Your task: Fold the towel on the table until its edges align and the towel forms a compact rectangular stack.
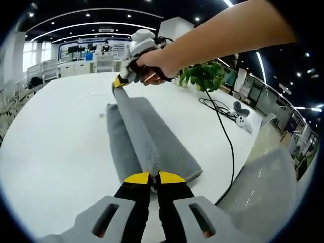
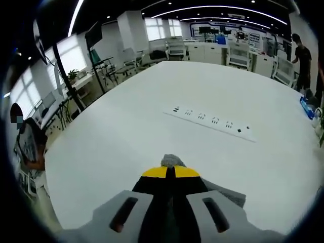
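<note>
A grey towel (image 1: pixel 147 139) lies folded into a long strip on the white table (image 1: pixel 55 147), its upper fold pulled taut between both grippers. My left gripper (image 1: pixel 153 177), with yellow-tipped black jaws, is shut on the towel's near end. In the left gripper view the right gripper (image 1: pixel 120 82), held by a person's hand (image 1: pixel 154 63), pinches the far end, lifted slightly off the table. In the right gripper view my right gripper (image 2: pixel 170 172) is shut, and a tuft of grey towel (image 2: pixel 172 160) pokes out past its tips.
A white power strip (image 2: pixel 212 123) lies on the table (image 2: pixel 126 116) beyond the right gripper. A black cable (image 1: pixel 225 136) runs along the table's right side past a potted plant (image 1: pixel 205 76) and white controllers (image 1: pixel 242 116). A grey mesh chair (image 1: pixel 266 192) stands at the near right edge.
</note>
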Available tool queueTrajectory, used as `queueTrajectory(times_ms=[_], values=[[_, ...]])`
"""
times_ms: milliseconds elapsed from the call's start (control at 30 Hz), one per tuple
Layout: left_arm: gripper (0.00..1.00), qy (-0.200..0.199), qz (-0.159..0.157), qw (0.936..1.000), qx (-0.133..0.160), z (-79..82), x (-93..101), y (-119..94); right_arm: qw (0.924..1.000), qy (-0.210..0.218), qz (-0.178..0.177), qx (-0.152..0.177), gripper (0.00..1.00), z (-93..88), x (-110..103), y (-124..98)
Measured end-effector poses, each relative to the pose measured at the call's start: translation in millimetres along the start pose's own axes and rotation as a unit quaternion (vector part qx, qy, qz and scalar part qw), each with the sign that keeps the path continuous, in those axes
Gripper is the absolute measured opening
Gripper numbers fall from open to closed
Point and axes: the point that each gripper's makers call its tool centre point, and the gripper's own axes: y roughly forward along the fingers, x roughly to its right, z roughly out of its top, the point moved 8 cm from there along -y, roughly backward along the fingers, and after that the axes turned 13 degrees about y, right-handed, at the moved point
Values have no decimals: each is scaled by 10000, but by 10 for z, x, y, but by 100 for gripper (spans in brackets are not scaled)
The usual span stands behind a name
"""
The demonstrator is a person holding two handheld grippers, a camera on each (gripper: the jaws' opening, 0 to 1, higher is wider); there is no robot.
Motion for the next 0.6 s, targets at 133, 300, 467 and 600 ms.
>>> queueTrajectory(times_ms=[133,300,467,600], values=[[5,28,5,9998,-175,-65,-25,46,10000,13,-4,-7,0,-42,-4,45],[5,-52,1,9993,-362,-145,-56,71,10000,21,-19,-7,0,-92,-4,115],[5,-164,27,9989,-447,-177,-92,77,10000,32,-35,53,0,-143,-17,162],[10,-244,104,9985,-479,-192,-113,79,9999,129,-56,88,0,-165,-14,205]])
